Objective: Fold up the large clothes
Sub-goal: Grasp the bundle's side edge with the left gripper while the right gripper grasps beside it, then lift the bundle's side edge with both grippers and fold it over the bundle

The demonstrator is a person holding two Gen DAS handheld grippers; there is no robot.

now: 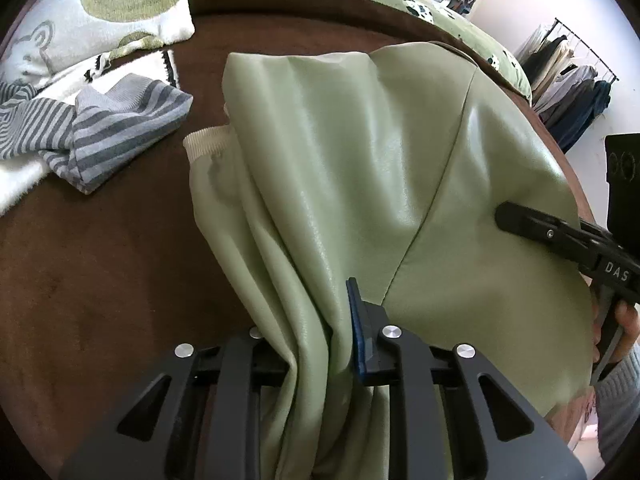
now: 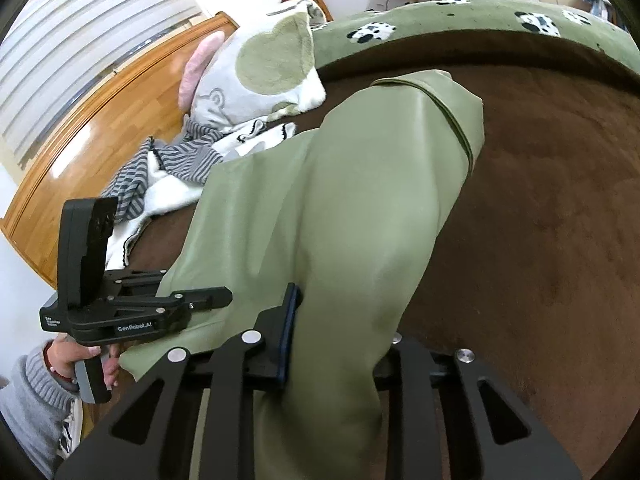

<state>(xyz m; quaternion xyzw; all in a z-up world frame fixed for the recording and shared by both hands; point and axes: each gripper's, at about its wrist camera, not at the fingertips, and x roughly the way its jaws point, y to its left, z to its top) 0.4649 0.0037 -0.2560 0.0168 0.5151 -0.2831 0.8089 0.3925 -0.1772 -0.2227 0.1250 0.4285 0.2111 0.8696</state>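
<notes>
Both grippers, left (image 1: 320,344) and right (image 2: 332,336), are clamped on the green jacket's (image 1: 360,160) bunched edge; it looks limp, slick, best held by seams.

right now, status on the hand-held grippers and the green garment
Left hand-held gripper shut on green garment. Right hand-held gripper shut on it too. Garment bunched, lifting off brown bedspread. Striped top lies clear, left.

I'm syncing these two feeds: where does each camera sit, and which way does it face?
Left wrist: on the left gripper, looking down its fingers at the glossy pale-green garment it pinches; the right gripper and a hand show at right.
Right wrist: on the right gripper, also clamping the garment; the left gripper shows at left.
Shared: garment, brown bedspread, striped grey knit.
</notes>
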